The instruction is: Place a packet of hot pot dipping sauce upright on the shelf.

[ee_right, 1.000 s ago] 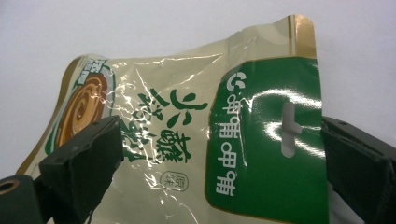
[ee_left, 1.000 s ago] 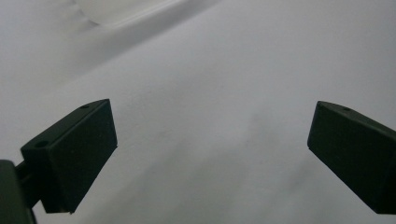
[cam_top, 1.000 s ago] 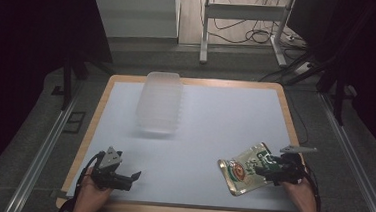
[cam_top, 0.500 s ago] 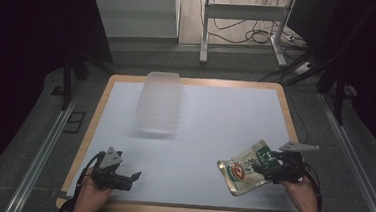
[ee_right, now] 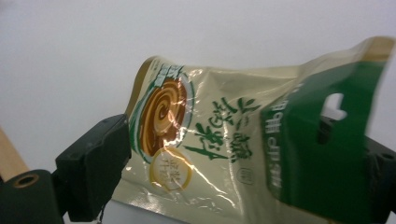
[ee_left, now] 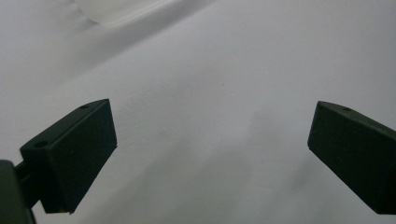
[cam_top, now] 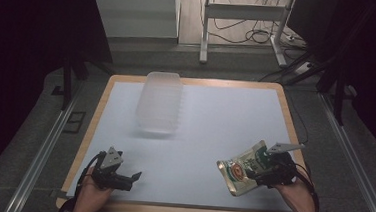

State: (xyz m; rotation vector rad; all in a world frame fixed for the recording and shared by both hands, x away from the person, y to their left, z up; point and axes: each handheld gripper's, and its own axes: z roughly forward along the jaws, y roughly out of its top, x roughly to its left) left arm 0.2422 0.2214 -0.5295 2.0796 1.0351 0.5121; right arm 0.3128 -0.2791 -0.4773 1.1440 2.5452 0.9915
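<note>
The white surface point(cam_top: 199, 132) carried a clear plastic container point(cam_top: 159, 102) at eleven o'clock; my right gripper point(cam_top: 264, 170) pinched the snack pouch point(cam_top: 242, 168) at five o'clock for lifting, my left gripper point(cam_top: 130, 177) spread, waiting.

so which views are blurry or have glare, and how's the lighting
Right gripper view: the pouch shows glare streaks on its foil and its green top edge is smeared. Left gripper view: soft, the tub at the top out of focus. High view: the table is evenly lit, its surroundings dark.
</note>
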